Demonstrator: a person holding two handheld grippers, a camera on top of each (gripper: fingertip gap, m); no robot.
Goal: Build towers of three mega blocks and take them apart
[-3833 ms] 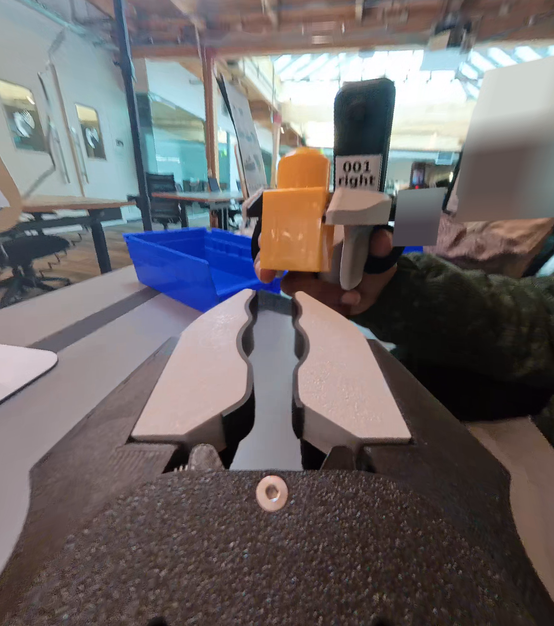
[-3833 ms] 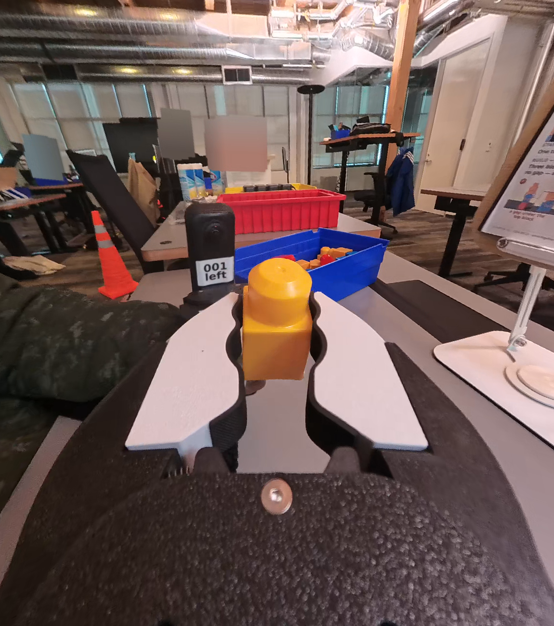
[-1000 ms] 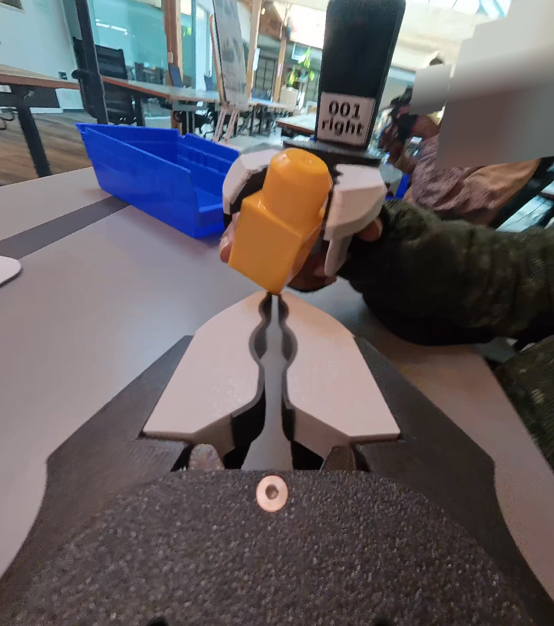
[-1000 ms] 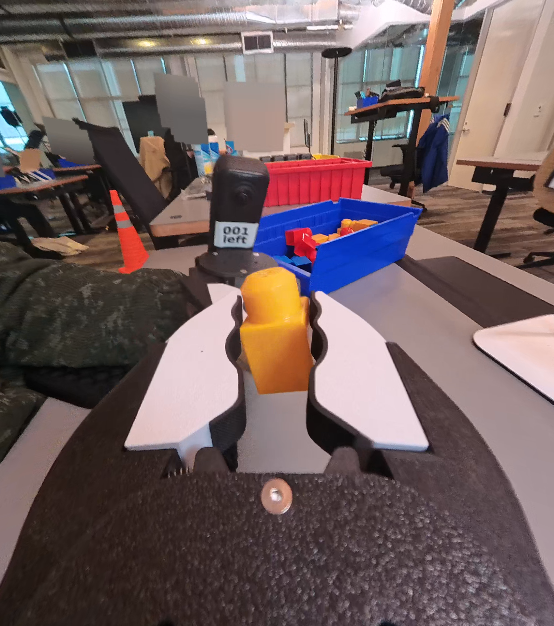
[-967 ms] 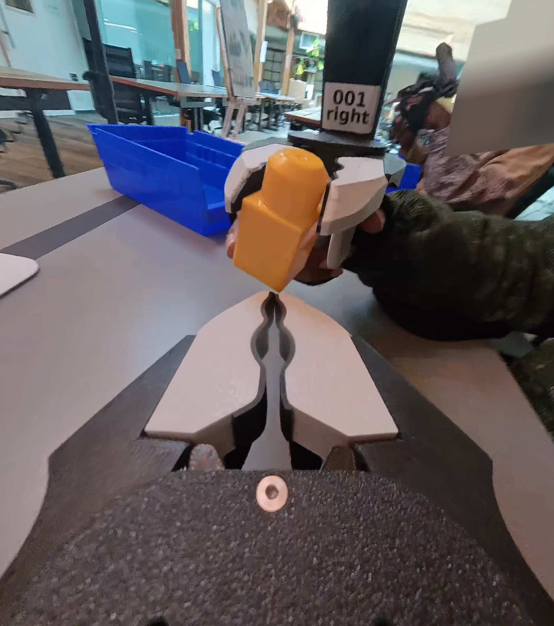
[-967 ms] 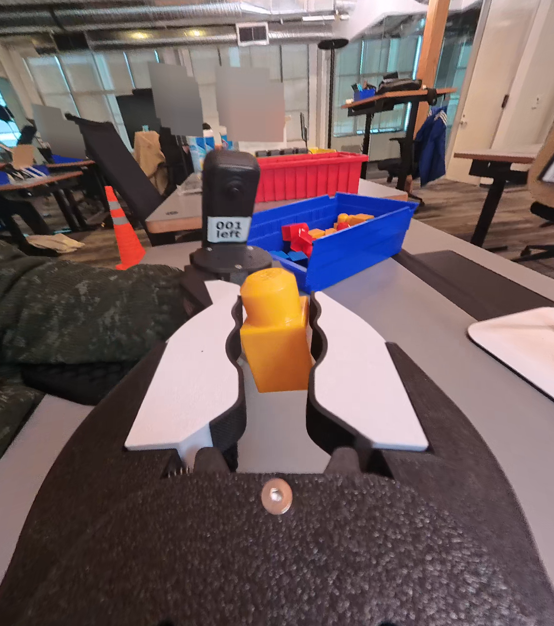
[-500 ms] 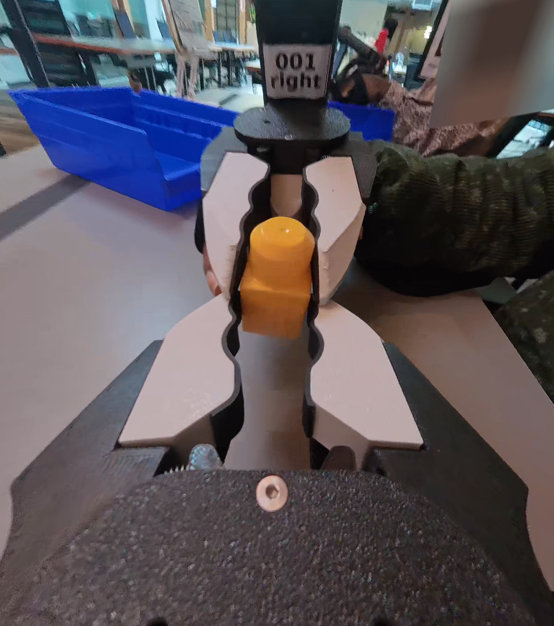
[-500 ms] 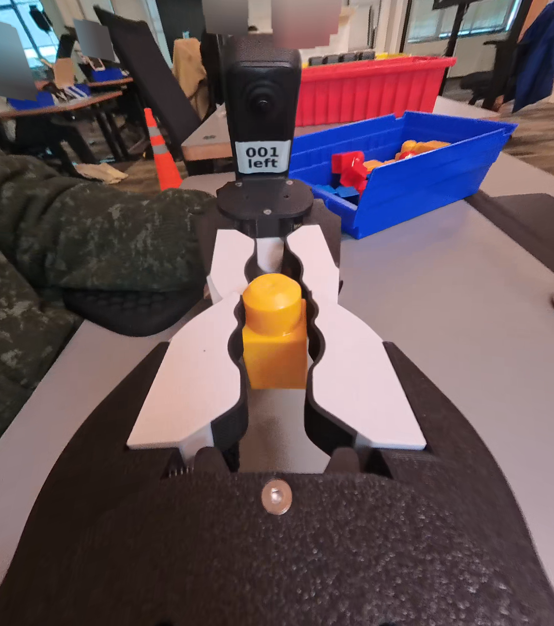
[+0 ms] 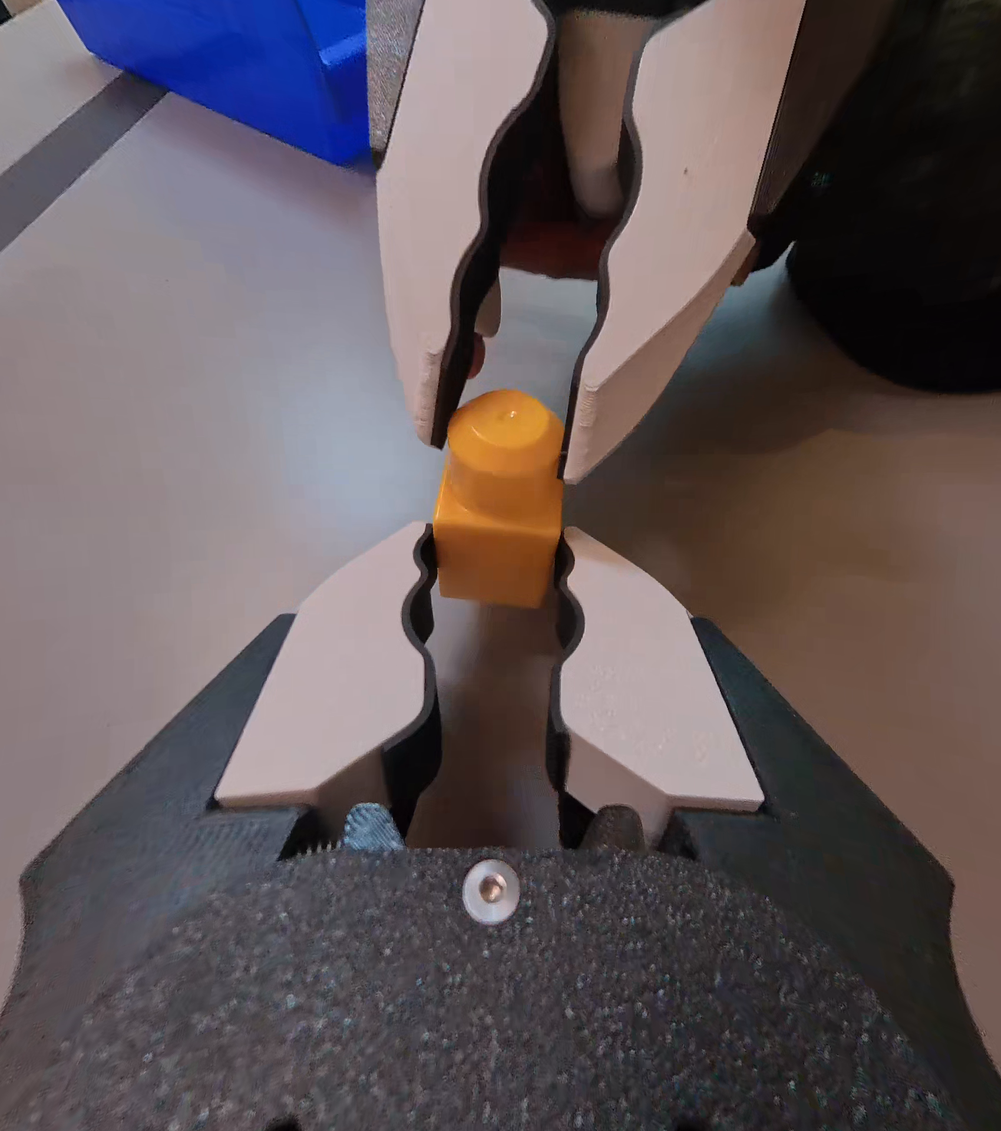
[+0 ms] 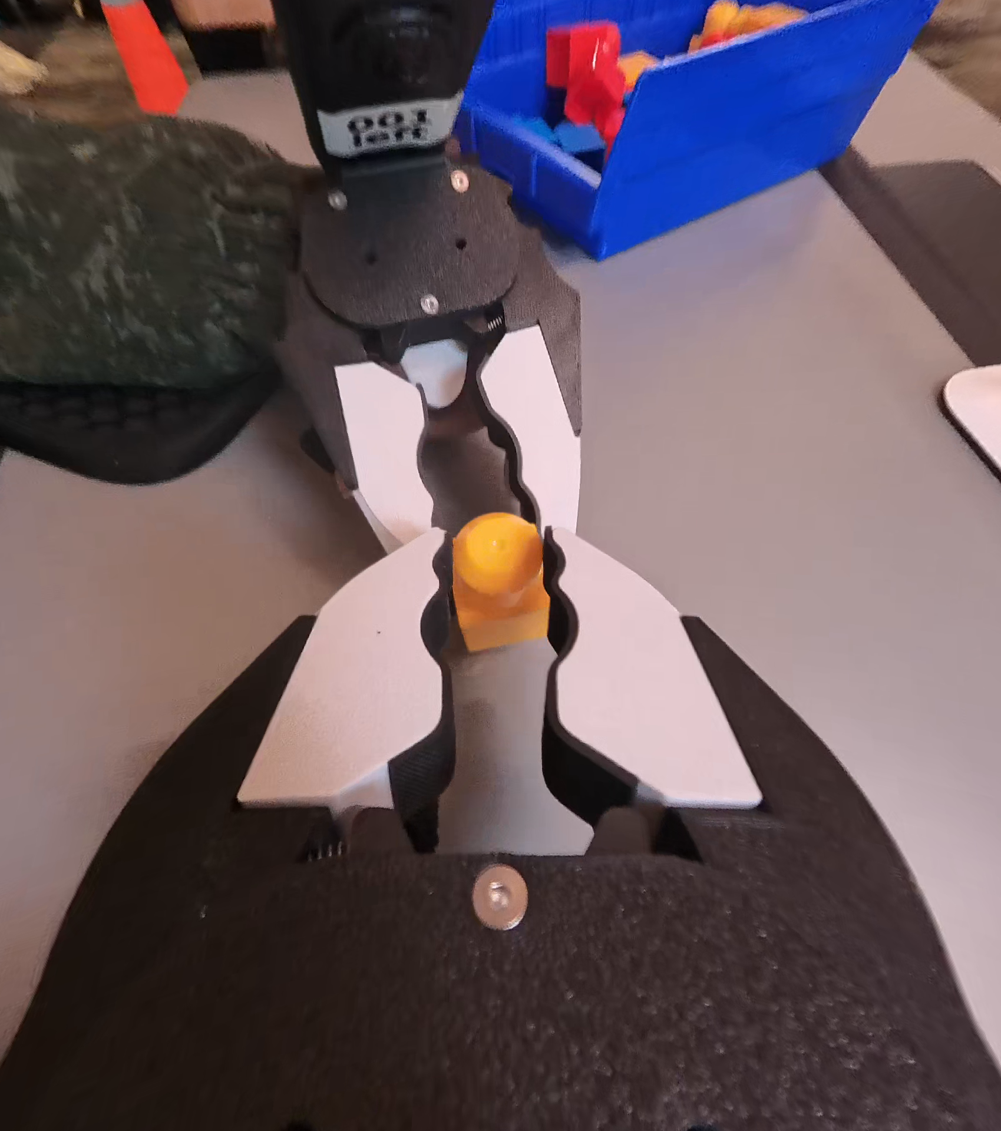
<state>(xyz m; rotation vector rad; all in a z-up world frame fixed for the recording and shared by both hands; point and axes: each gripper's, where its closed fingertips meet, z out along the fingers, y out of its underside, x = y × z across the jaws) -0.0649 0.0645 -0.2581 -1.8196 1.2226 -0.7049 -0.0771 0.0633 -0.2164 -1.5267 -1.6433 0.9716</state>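
A single orange block (image 9: 495, 538), smooth glossy plastic with a square body and one round stud on top, is seen upright on the matte grey worktop (image 9: 179, 428). It is flanked from two sides. The left gripper (image 9: 495, 538) is set around the square body, its pale, wavy-edged fingers (image 9: 351, 661) touching or almost touching both side faces; whether the block is squeezed cannot be told. The right gripper (image 10: 496, 544) meets it from the opposite side, its fingers (image 10: 363, 661) narrowed around the stud, apparently gripping it. Both gripper bodies are of coarse, grainy black material. Behind, a blue ribbed plastic bin (image 10: 700, 141) holding red, blue and orange blocks (image 10: 589, 85) stands on the worktop.
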